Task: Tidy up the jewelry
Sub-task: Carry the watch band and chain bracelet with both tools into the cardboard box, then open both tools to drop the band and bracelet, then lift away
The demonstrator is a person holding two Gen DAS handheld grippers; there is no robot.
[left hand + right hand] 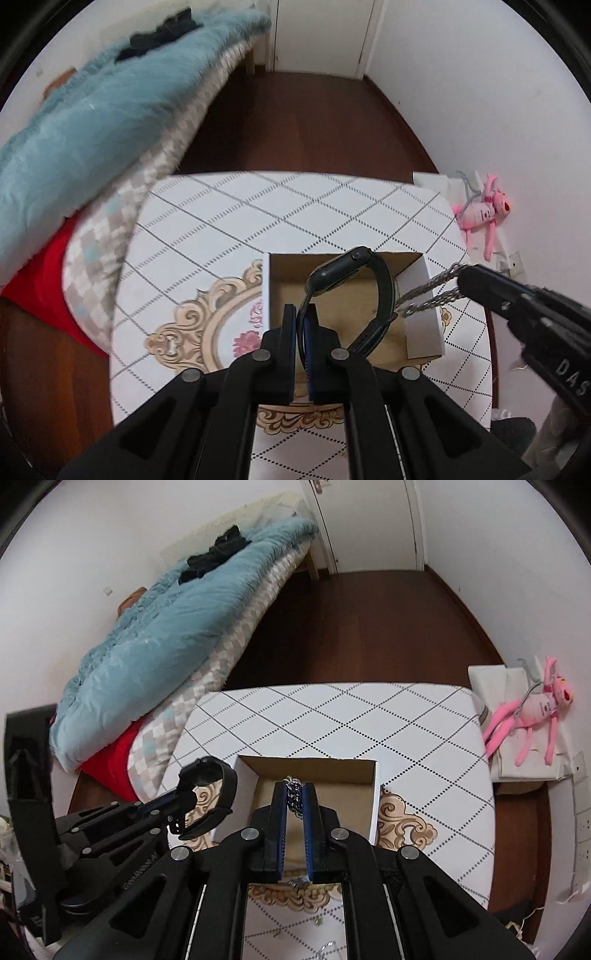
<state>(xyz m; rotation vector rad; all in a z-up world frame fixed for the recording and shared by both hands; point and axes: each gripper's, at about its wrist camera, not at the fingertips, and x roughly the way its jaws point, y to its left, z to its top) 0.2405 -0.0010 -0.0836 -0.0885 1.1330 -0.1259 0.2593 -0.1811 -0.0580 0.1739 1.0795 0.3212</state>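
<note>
My left gripper is shut on the strap of a black smartwatch, which loops up and to the right above an open cardboard box. In the right wrist view the same watch hangs from the left gripper just left of the box. My right gripper is shut on a silver chain above the box's inside. In the left wrist view the right gripper comes in from the right, and the chain trails from it in two strands over the box wall.
The box stands on a small table covered with a white diamond-patterned cloth. A bed with a blue blanket lies to the left. A pink plush toy rests on a white stand at right. Dark wood floor lies beyond.
</note>
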